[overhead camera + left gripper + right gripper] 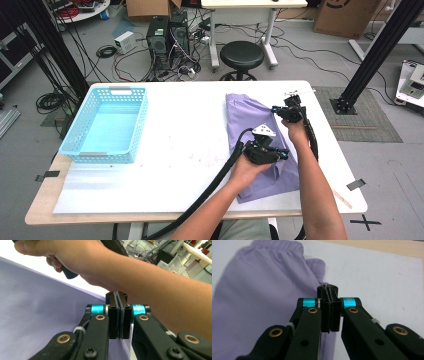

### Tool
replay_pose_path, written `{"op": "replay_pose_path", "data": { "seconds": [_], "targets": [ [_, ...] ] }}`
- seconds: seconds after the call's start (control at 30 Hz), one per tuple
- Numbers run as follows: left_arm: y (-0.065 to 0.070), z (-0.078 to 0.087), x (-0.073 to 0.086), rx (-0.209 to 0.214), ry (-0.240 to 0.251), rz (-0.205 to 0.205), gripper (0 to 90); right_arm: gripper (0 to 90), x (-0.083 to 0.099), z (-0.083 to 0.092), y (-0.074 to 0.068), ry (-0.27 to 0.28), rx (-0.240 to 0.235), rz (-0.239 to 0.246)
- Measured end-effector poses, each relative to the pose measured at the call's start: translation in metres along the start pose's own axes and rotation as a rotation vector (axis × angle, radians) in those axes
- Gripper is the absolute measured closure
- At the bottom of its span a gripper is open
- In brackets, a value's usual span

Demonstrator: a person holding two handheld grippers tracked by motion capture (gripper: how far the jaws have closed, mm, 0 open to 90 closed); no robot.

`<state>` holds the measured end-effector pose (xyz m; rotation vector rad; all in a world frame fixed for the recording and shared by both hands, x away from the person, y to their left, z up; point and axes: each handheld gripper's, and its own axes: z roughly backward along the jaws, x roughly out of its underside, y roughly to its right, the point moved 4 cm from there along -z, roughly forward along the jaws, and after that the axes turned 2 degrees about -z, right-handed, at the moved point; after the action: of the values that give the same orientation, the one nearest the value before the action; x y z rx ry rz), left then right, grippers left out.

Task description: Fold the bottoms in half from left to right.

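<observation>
A lavender garment (255, 145) with an elastic waistband (279, 246) lies flat on the right half of the white table (190, 130). My left gripper (283, 154) hovers over the garment's middle and points to the right, its jaws shut with nothing between them (120, 295). The lavender cloth (37, 315) spreads to its left, and the other forearm (150, 282) crosses just beyond its tips. My right gripper (293, 102) is at the garment's far right edge, also shut and empty (328, 288), with its tips over the cloth's border near the waistband.
A light blue plastic basket (107, 124) stands empty on the left part of the table. Bare white tabletop (382, 277) lies right of the garment. Behind the table are a black stool (242, 55), computer towers (167, 35) and loose cables on the floor.
</observation>
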<state>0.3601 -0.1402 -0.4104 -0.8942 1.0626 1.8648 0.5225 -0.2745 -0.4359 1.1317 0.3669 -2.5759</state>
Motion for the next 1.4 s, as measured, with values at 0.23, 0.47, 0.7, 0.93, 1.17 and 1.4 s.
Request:
{"op": "replay_pose_path", "data": {
  "seconds": [0.23,0.47,0.7,0.93,1.17,1.4],
  "targets": [
    [-0.007,0.007,0.009,-0.047,-0.001,-0.021,76.7,90.0,0.013,-0.005,0.006,-0.018,0.006,-0.023],
    [-0.036,0.059,0.028,-0.173,0.085,-0.05,57.4,81.3,0.017,0.002,0.011,0.007,-0.003,-0.049],
    [-0.076,0.127,0.056,-0.367,0.208,-0.029,41.2,74.5,0.026,0.022,0.01,0.071,-0.035,-0.065],
    [-0.1,0.174,0.076,-0.434,0.267,-0.046,34.5,70.4,0.048,0.055,-0.005,0.091,-0.033,0.044],
    [-0.112,0.198,0.091,-0.494,0.28,-0.123,34.2,70.5,0.081,0.086,-0.011,0.095,-0.018,0.123],
    [-0.119,0.21,0.102,-0.496,0.278,-0.094,31.2,71.4,0.115,0.116,-0.022,0.107,-0.048,0.152]
  ]
}}
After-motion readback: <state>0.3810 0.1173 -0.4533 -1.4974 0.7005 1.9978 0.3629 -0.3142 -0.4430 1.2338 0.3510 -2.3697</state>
